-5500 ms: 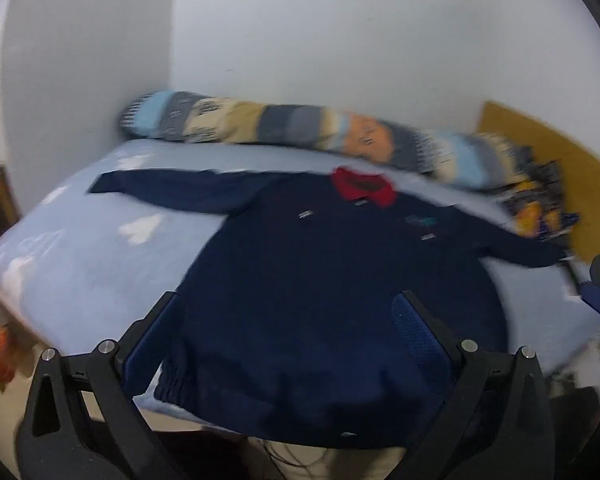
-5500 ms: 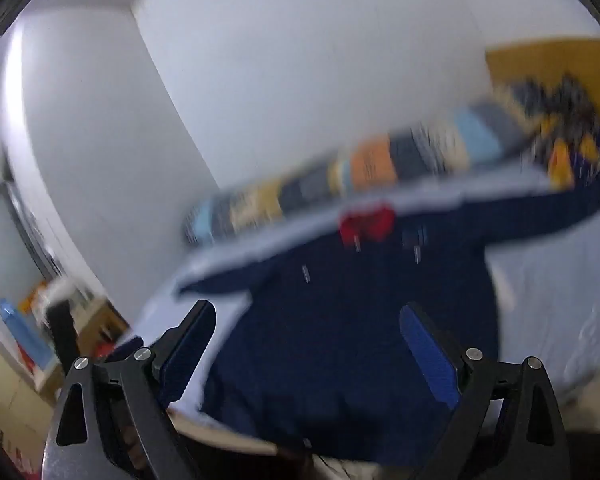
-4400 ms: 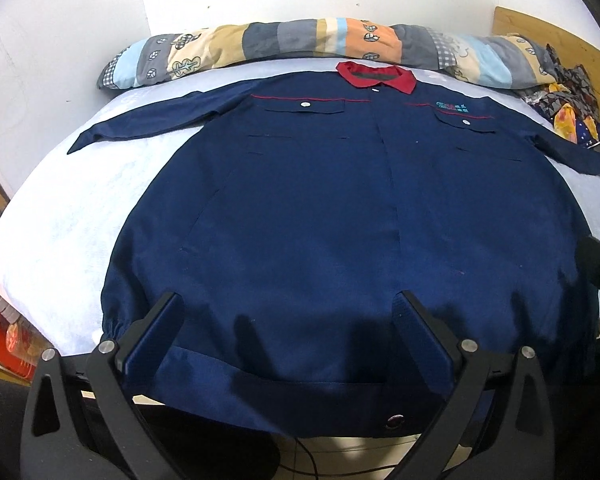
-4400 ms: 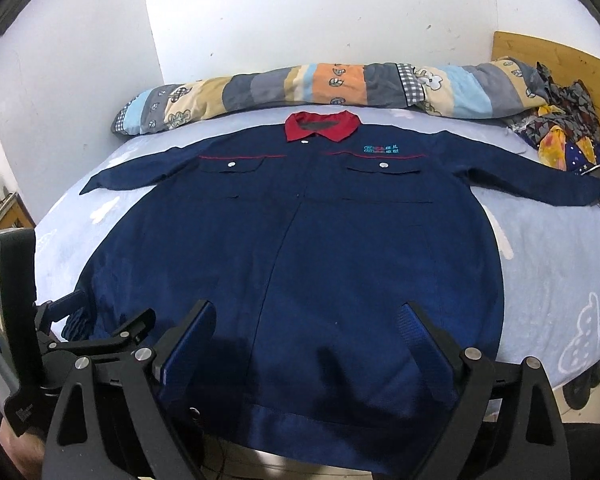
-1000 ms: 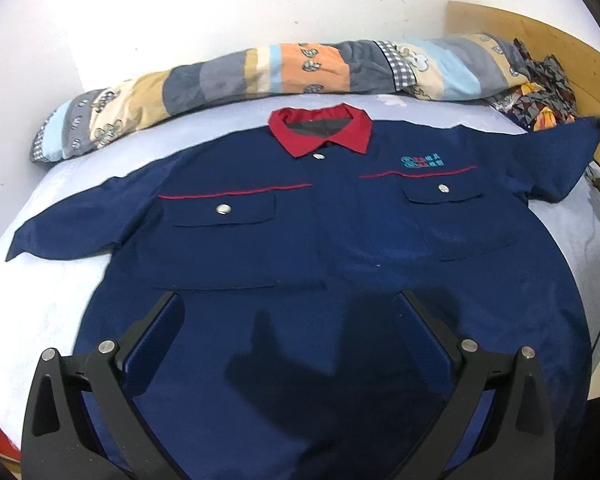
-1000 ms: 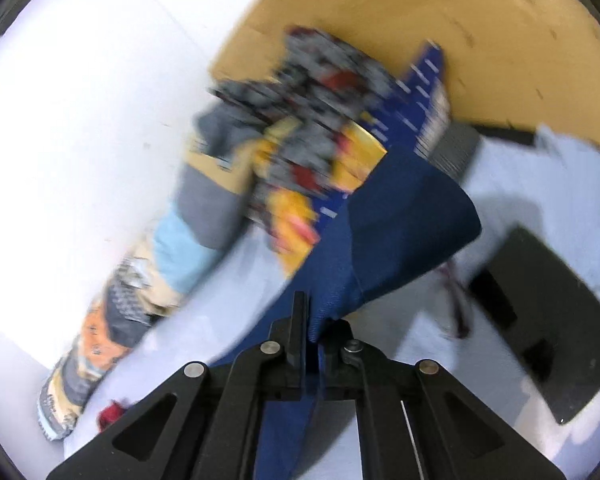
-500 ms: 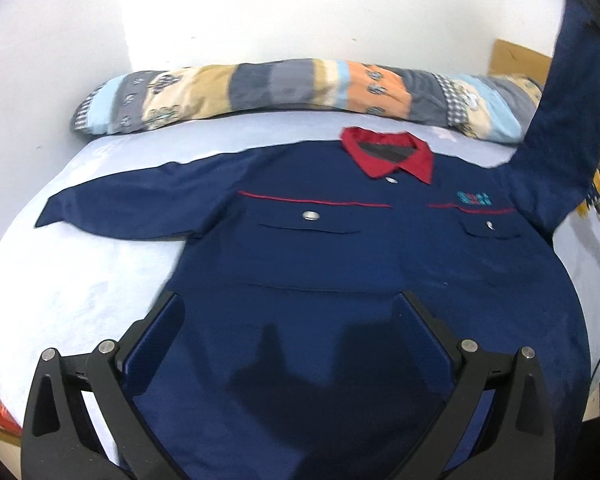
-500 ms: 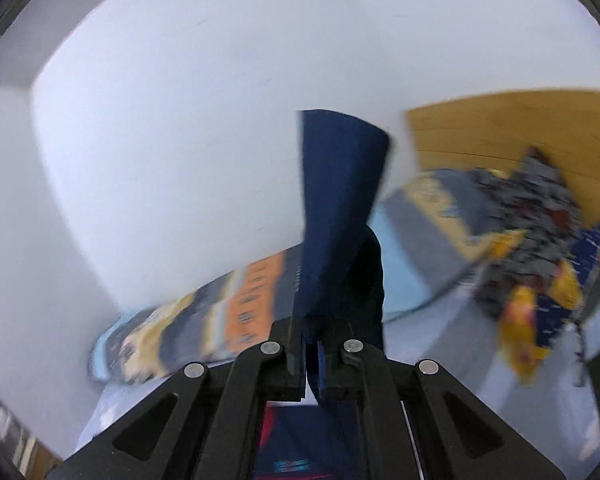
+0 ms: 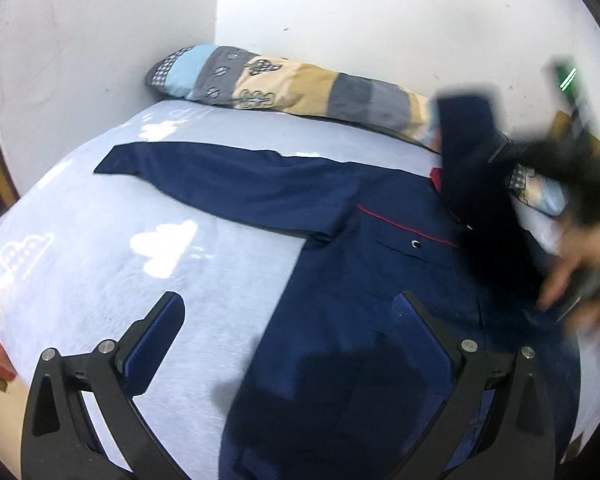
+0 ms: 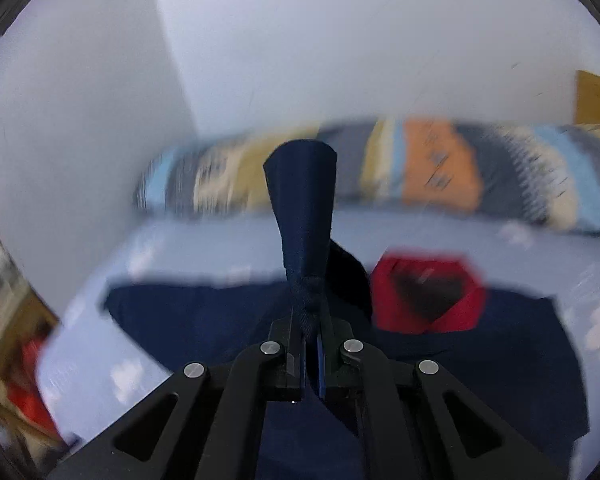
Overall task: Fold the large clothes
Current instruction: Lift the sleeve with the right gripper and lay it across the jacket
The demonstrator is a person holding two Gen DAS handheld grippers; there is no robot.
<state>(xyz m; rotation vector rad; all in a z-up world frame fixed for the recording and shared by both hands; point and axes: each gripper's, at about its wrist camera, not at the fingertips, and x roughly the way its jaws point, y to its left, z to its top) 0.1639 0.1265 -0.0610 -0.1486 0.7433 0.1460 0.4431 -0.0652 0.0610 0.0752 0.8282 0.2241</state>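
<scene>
Sleeve (image 10: 302, 216) pinched in right claw (image 10: 310, 354), blurred

Bare pale-blue bedsheet (image 9: 100, 264) lies open left of the navy work jacket (image 9: 340, 320); a long patchwork bolster (image 9: 300, 88) blocks the wall side behind it.

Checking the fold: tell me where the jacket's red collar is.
In the right wrist view, the red collar lies right of the sleeve, below the patchwork pillow.
</scene>
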